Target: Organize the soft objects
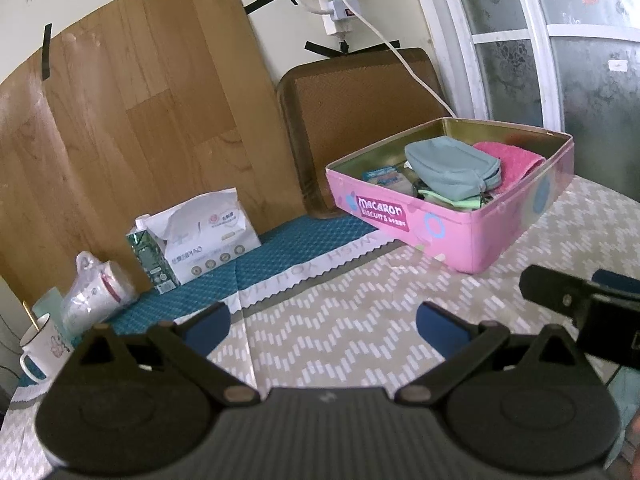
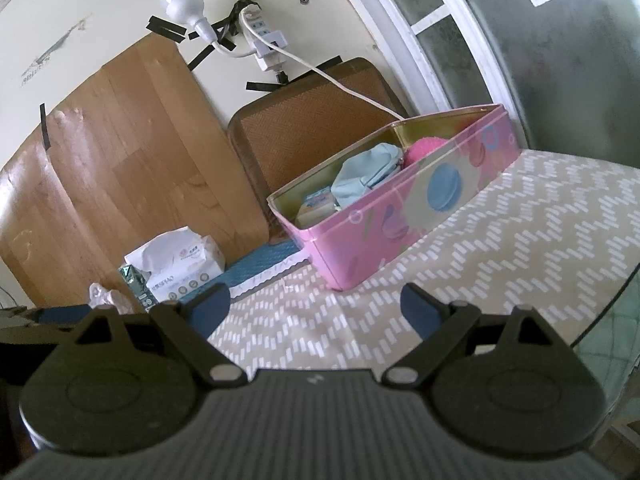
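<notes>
A pink biscuit tin (image 1: 476,236) stands open on the table at the right; it also shows in the right wrist view (image 2: 384,236). Inside lie a grey-blue pouch (image 1: 452,168) (image 2: 360,176), a pink cloth (image 1: 508,160) (image 2: 424,148), a green cloth (image 1: 452,202) and a small packet (image 1: 386,178) (image 2: 316,202). My left gripper (image 1: 324,326) is open and empty, low over the table in front of the tin. My right gripper (image 2: 316,308) is open and empty, in front of the tin's near corner. The right gripper's body (image 1: 580,304) shows at the left view's right edge.
A tissue pack (image 1: 208,236) (image 2: 180,264), a green carton (image 1: 152,260), a bagged cup (image 1: 96,292) and a mug (image 1: 40,348) stand at the back left on a teal mat (image 1: 280,256). A brown tray (image 1: 360,120) leans on the wall. The table edge (image 2: 600,312) is at the right.
</notes>
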A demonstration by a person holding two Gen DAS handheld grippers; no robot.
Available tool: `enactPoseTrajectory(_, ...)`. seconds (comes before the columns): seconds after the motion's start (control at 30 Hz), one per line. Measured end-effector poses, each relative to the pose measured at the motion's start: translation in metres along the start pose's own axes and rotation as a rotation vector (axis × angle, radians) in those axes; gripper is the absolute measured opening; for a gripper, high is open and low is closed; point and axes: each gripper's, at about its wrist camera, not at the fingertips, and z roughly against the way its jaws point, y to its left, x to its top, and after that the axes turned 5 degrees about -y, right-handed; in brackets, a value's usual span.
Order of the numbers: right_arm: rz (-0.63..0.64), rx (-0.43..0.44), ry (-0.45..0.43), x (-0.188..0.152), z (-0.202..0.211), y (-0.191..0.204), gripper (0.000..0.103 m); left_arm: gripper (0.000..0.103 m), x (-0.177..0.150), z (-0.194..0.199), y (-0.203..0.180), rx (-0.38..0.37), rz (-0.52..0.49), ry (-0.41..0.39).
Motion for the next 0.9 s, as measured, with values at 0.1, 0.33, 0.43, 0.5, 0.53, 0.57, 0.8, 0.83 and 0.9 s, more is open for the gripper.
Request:
enactPoseTrajectory(0.1,0.0,-0.001,-0.005,0.0,0.0,0.0,0.094,0.103,-0.002,0.001,0.0,-0.01,-0.002,0.004)
enactPoseTrajectory(0.33,-0.006,-0.008,-0.024,0.0,0.004,0.0,0.094,0.103,-0.004,0.003,-0.001,-0.006,-0.007,0.014)
enactPoseTrajectory(0.43,-0.007,-0.008,-0.023,0.0,0.004,0.0,0.094,0.103,-0.006,0.003,0.0,-0.004,-0.006,0.019)
enactPoseTrajectory(0.5,-0.006,-0.007,-0.021,0.0,0.004,0.0,0.094,0.103,-0.007,0.003,-0.001,-0.006,-0.009,0.023)
enactPoseTrajectory(0.53,-0.006,-0.007,-0.021,0.0,0.004,0.0,0.094,0.103,-0.008,0.003,-0.001,-0.008,-0.013,0.025)
enactPoseTrajectory(0.57,-0.006,-0.006,-0.021,0.0,0.004,0.0,0.094,0.103,-0.009,0.003,-0.002,-0.011,-0.017,0.029)
enactPoseTrajectory(0.8,-0.013,-0.013,-0.021,-0.001,0.004,0.0,0.094,0.103,-0.014,0.003,-0.005,-0.021,-0.028,0.051)
enactPoseTrajectory(0.83,-0.014,-0.014,-0.02,-0.001,0.004,0.0,0.094,0.103,-0.014,0.003,-0.005,-0.022,-0.028,0.053)
enactPoseTrajectory(0.9,-0.015,-0.014,-0.019,-0.001,0.004,-0.001,0.094,0.103,-0.014,0.004,-0.005,-0.023,-0.026,0.054)
